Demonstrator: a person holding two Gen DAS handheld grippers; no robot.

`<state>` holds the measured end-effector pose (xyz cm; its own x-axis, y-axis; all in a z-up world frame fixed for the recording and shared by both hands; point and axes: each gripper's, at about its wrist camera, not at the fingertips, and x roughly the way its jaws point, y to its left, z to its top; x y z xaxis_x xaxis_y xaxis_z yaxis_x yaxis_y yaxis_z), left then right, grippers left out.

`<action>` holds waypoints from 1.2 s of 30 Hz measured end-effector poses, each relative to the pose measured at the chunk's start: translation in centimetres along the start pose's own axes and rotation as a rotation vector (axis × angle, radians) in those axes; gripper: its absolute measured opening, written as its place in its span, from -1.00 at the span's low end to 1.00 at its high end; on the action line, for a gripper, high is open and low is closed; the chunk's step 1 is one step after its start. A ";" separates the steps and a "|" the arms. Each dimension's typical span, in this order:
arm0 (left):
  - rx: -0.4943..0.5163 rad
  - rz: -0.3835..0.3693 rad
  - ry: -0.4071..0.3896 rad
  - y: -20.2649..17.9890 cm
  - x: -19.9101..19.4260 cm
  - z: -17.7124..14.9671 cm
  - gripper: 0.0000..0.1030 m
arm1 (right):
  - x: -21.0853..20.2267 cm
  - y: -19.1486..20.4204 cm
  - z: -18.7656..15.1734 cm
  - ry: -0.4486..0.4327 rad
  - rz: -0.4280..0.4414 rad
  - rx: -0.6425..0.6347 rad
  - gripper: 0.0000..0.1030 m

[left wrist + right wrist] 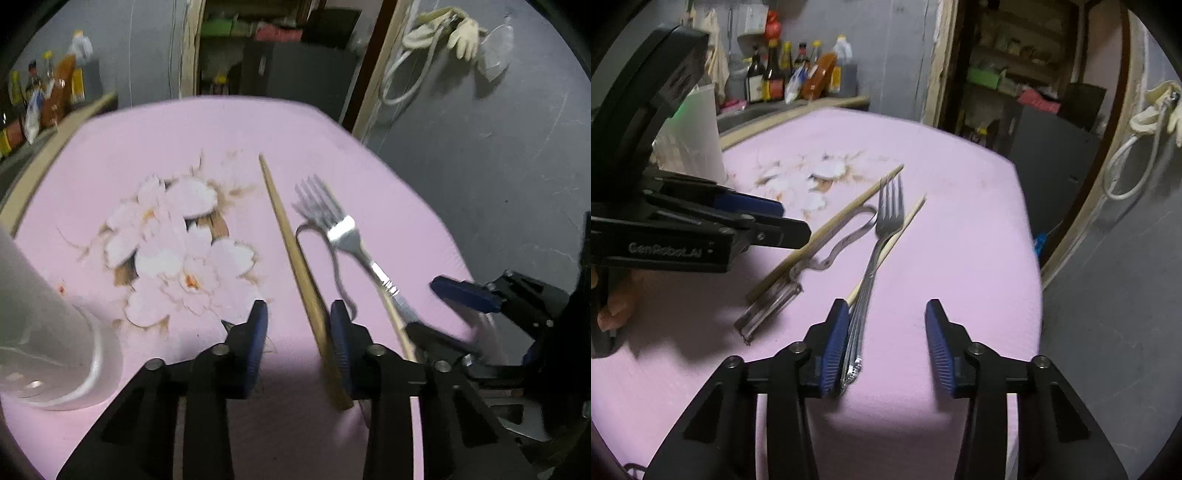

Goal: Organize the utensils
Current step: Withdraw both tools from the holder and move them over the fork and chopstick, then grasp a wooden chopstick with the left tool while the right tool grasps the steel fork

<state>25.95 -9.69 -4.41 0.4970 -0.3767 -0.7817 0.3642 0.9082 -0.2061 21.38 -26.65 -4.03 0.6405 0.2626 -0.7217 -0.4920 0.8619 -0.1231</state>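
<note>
Two gripper-mounted views of a pink tablecloth (155, 147) with a floral print.

Left wrist view: the left gripper (299, 328) has its fingers spread wide, holding nothing; one chopstick (291, 251) runs lengthwise between them, close to the right-hand pad (341, 343). Whether the pad touches the stick is unclear because of blur. A fork (347, 236) lies just right of the stick, tines pointing away, and the right gripper (439, 314) sits at its handle end. A clear cup (55, 350) stands at the lower left edge, seen only in this view.

Right wrist view: the right gripper (886, 332) also stands wide open and grasps nothing. The fork (882, 236) handle lies against the inner face of its left pad (834, 347). A second chopstick (894, 236), largely hidden in the other view, lies beneath the fork and crosses it at a shallow angle. Between the first chopstick (827, 232) and the fork lies a peeler (772, 306) with a looped wire handle, its blade end nearest the camera. The left gripper (783, 221) reaches in from the left over the first stick. Bottles (798, 74) line a shelf behind the table.
</note>
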 end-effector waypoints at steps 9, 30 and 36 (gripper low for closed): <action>-0.059 -0.042 0.037 1.5 0.6 1.7 -0.71 | 0.3 -1.2 0.4 -0.006 -0.012 0.058 -0.87; -0.073 -0.068 0.107 1.8 0.2 2.3 -0.73 | 0.6 -1.4 0.6 0.008 0.029 0.065 -0.64; -0.091 -0.049 0.111 1.3 -0.2 1.7 -0.86 | 0.8 -1.6 0.7 0.020 0.012 0.077 -0.82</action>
<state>27.63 -8.74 -3.50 0.3887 -0.4035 -0.8283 0.3103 0.9038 -0.2946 23.09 -27.48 -3.94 0.6222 0.2653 -0.7365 -0.4522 0.8898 -0.0615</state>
